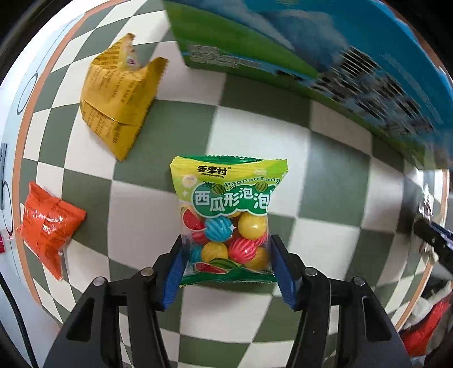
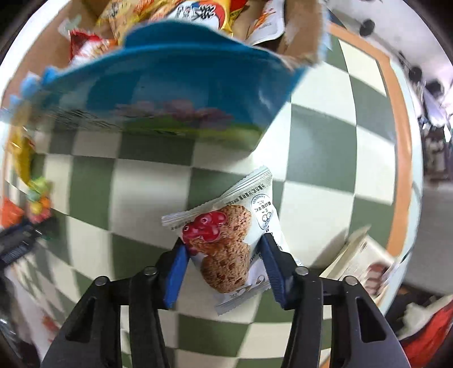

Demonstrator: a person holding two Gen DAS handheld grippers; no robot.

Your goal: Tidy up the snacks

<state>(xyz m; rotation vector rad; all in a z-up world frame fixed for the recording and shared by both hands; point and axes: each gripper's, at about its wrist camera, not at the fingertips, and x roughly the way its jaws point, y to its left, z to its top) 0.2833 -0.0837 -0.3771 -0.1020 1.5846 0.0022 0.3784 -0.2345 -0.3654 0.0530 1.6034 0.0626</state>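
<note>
In the left wrist view a green bag of watermelon-shaped gum balls [image 1: 229, 203] lies on the green-and-white checked cloth [image 1: 254, 136]. My left gripper [image 1: 226, 240] points down over it, and its blue pads press on the bag's lower sides. In the right wrist view a white cookie packet [image 2: 232, 226] with a red-berry picture sits tilted between the blue pads of my right gripper [image 2: 223, 240], which press on its two sides. A blue-and-green carton [image 2: 170, 93] stands just beyond, with several snack packets [image 2: 198, 11] inside it.
A yellow packet [image 1: 116, 104] and an orange packet [image 1: 48, 229] lie to the left of the gum bag. The carton [image 1: 311, 56] fills the top right of the left view. Another pale packet [image 2: 365, 266] lies right of the cookie packet, near the cloth's orange border [image 2: 396, 113].
</note>
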